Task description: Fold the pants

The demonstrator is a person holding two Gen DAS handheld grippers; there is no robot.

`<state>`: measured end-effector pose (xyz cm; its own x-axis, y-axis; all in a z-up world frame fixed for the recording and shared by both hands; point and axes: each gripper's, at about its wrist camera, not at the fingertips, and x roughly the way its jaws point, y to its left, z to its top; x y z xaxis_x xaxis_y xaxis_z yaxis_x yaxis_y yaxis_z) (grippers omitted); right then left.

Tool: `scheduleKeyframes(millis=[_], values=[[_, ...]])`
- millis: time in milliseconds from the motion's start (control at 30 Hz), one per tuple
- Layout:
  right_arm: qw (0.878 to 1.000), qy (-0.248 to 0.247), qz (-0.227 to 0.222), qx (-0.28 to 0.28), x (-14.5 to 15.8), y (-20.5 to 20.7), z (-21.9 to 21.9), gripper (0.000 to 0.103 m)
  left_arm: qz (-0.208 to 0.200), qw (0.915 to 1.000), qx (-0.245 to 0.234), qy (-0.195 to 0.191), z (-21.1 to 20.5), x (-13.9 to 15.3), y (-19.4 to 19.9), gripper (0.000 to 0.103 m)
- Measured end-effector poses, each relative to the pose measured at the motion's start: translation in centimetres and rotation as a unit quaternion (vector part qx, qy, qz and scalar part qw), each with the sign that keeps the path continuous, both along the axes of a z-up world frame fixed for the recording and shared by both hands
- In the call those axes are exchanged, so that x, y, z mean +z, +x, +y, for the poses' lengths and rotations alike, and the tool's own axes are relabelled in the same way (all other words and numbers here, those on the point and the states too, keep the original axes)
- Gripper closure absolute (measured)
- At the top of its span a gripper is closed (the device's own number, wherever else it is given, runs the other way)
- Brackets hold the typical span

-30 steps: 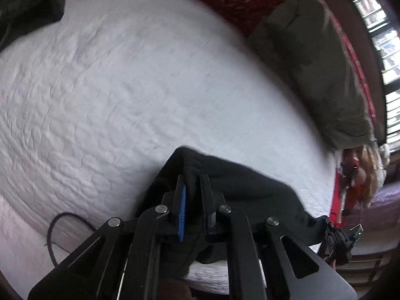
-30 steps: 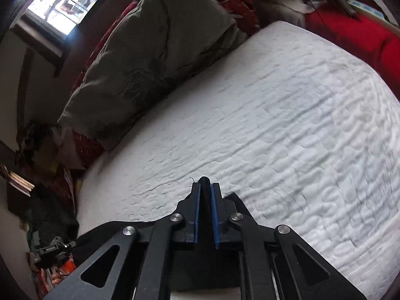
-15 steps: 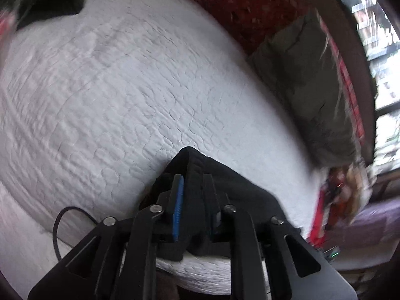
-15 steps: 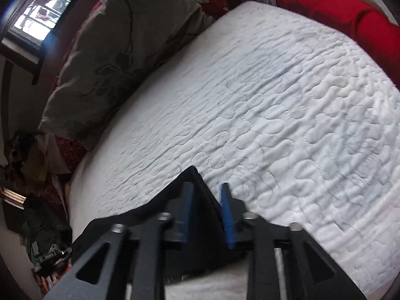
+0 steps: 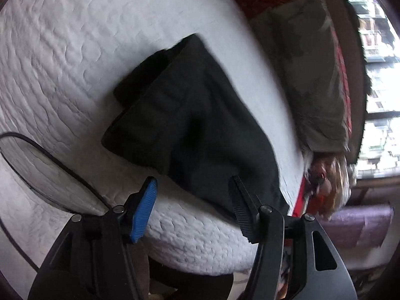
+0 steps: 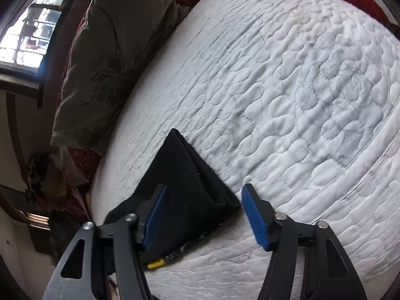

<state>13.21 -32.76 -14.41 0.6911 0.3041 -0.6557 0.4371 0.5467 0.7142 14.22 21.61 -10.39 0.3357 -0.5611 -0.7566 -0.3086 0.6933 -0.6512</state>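
The black pants lie folded in a heap on the white quilted mattress, close to its near edge. My left gripper hangs just short of the heap, its jaws opening, nothing pressed between the pads. In the right wrist view a folded corner of the black pants points away across the mattress. My right gripper is over that corner with its jaws opening; the cloth lies between the blue pads but they do not press on it.
An olive patterned pillow lies at the mattress's far left, also in the left wrist view as the pillow at right. A black cable loops over the mattress edge. Clutter and a window lie beyond the bed.
Both grippers went from shut on the black cloth to jaws apart, letting it drop onto the mattress. Both have pulled back, so more of the pants shows ahead.
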Motion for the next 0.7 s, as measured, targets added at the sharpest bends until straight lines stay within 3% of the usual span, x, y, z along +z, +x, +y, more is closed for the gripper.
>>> scheduleKeyframes(millis=[67,133,200,233,267,300,333,367,433,500,533,633,700], values=[[1.0,0.01,0.001,0.006,-0.4,-0.5,0.1,0.035,0.013,0.9998,0.016,0.008,0.0,-0.8,0.5,0.046],[1.0,-0.012,0.003,0.018,-0.2,-0.6,0.8,0.035,0.017,0.9995,0.025,0.01,0.2,-1.1,0.4,0.048],[0.999,-0.039,0.005,0.03,0.2,-0.5,1.4,0.035,0.015,0.9991,0.031,0.024,0.2,-0.7,0.6,0.065],[0.998,-0.052,0.005,0.033,0.3,-0.3,1.8,0.04,0.011,0.9991,0.03,0.028,0.3,-0.4,0.7,0.082],[0.996,-0.076,0.006,0.037,0.6,-0.2,2.2,0.054,0.008,0.9993,0.028,0.022,0.4,0.0,0.9,0.089],[0.995,-0.09,0.01,0.041,0.7,0.0,2.5,0.064,0.007,0.9994,0.029,0.017,0.5,0.4,0.8,0.089],[0.994,-0.097,0.018,0.047,0.6,0.2,2.8,0.088,0.005,0.9993,0.029,0.022,0.9,0.8,0.6,0.091],[0.995,-0.09,0.022,0.048,0.6,0.1,2.8,0.091,0.003,0.9992,0.026,0.031,1.1,0.9,0.6,0.091],[0.997,-0.065,-0.001,0.035,1.1,-0.9,2.4,0.091,0.013,0.9983,0.021,0.053,1.7,-0.2,1.0,0.091],[0.997,-0.066,-0.009,0.028,1.1,-2.0,1.9,0.092,0.037,0.9983,0.038,0.025,2.2,-2.2,1.0,0.091],[0.997,-0.073,0.009,0.029,0.3,-2.3,1.5,0.091,0.039,0.9982,0.045,0.013,2.7,-2.4,0.8,0.091],[0.998,-0.051,0.023,0.016,-1.3,-2.9,1.1,0.091,0.04,0.9984,0.04,0.005,3.1,-2.1,0.4,0.091],[0.999,-0.035,0.013,0.008,-1.3,-3.4,1.0,0.083,0.037,0.9987,0.031,0.012,2.9,-1.4,-0.4,0.091]])
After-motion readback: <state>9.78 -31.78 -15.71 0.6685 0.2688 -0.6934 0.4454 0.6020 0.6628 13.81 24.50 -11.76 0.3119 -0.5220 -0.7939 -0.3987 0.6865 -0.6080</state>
